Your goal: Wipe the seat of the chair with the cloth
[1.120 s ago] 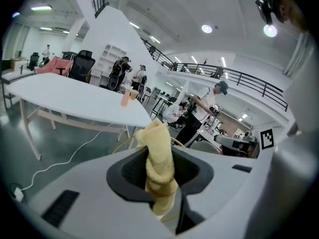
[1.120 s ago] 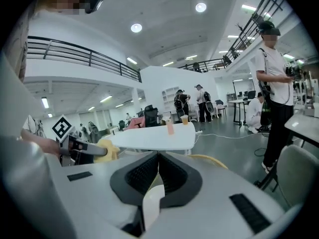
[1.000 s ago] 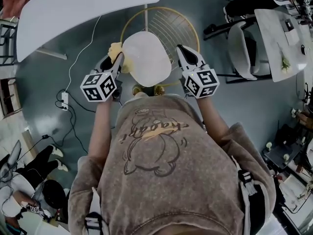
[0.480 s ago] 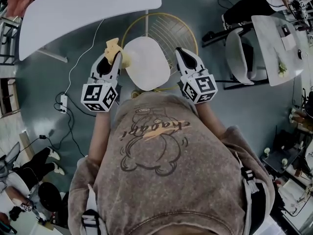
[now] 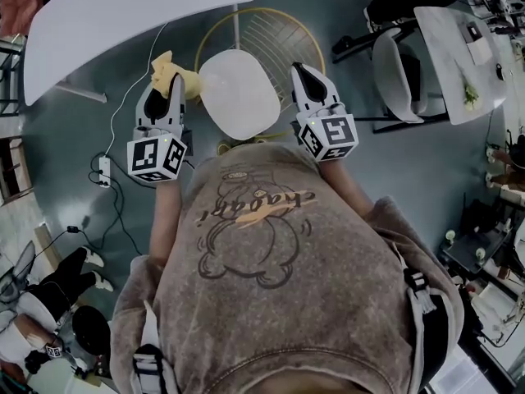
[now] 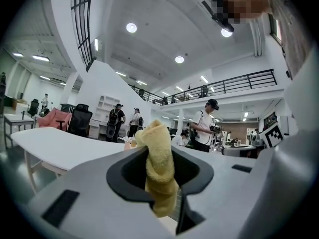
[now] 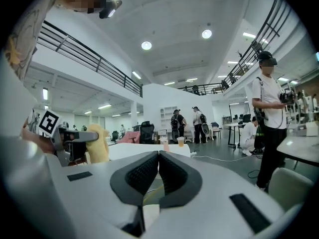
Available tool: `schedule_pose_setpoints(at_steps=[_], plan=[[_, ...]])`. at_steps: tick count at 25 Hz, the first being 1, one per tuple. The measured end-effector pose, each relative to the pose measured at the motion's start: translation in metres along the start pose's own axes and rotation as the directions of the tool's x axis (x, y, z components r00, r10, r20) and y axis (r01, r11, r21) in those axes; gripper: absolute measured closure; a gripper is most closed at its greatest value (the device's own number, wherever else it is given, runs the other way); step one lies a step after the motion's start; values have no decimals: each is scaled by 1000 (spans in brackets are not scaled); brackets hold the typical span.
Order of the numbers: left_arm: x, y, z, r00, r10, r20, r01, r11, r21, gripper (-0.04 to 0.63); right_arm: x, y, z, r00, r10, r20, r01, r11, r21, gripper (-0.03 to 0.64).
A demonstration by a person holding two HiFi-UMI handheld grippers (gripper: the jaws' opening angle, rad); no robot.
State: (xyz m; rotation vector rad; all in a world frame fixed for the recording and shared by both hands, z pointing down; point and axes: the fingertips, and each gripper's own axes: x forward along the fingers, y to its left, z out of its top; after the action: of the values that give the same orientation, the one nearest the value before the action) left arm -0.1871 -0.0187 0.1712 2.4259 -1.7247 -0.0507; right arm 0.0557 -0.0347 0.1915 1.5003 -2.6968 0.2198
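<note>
The left gripper pinches a yellow cloth. In the left gripper view the cloth stands bunched between the dark pads, its top folding over above them and its tail hanging below. This gripper is held just off the left edge of the white seat, and the cloth looks to be beside the seat, not on it. The grip at mid-cloth leaves loose ends free to drag over the seat, so wiping seems ready to begin or resume.

The right gripper hovers just off the seat's right edge. Its ribbed pads are pressed together on nothing in the right gripper view, so it seems only to wait.

The seat belongs to a chair with a gold wire back at its far edge. A white table lies beyond the chair, to the left.

The seat's near edge is cut off by the person's shirt, and the chair legs are mostly hidden beneath the seat. Both gripper views tilt up into a bright hall with people standing, and neither shows the seat plainly. A pale and yellowish sliver under the right jaws is too small to identify. Whether the cloth touches the seat's rim cannot be settled from overhead.
</note>
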Motion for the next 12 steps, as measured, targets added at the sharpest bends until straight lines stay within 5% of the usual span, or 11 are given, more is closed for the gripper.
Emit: schedule_pose_setpoints(at_steps=[12], plan=[[13, -18, -37, 997, -17, -70, 22, 998, 67, 483, 12, 6, -18, 1000, 15, -17, -15, 1000, 18, 591]])
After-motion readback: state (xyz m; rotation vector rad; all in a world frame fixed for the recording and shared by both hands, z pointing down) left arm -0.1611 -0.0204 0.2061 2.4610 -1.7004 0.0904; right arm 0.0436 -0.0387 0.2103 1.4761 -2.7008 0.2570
